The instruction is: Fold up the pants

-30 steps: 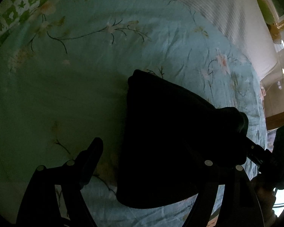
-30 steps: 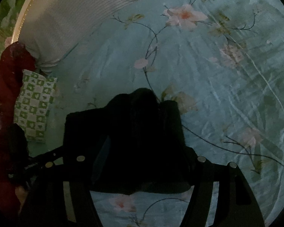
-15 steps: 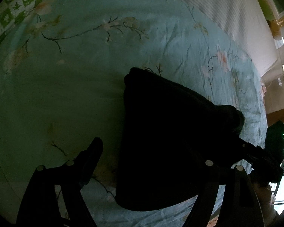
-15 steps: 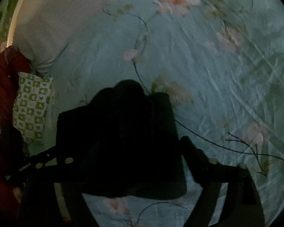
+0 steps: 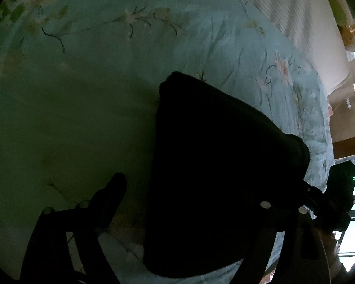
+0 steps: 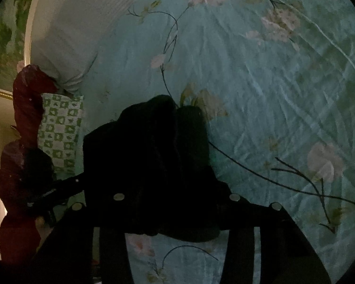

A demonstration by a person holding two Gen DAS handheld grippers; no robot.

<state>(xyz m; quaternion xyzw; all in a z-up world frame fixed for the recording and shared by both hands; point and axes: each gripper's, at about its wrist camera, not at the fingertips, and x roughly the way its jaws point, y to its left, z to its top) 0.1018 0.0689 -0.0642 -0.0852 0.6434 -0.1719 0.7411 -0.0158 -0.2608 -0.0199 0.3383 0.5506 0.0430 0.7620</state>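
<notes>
Bedroom: floral bedsheet (image 6: 260, 94), pillow (image 6: 60, 127)

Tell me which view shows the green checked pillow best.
The right wrist view: the green checked pillow shows nearly whole there, lying on the floral bedsheet left of the black pants. The left wrist view catches only a blurred corner of it at the upper left edge.

Dark pants (image 5: 213, 165) on floral bed (image 5: 94, 94)

Both grippers, left gripper (image 5: 191, 196) and right gripper (image 6: 175, 196), are black with round silver screws.
</notes>
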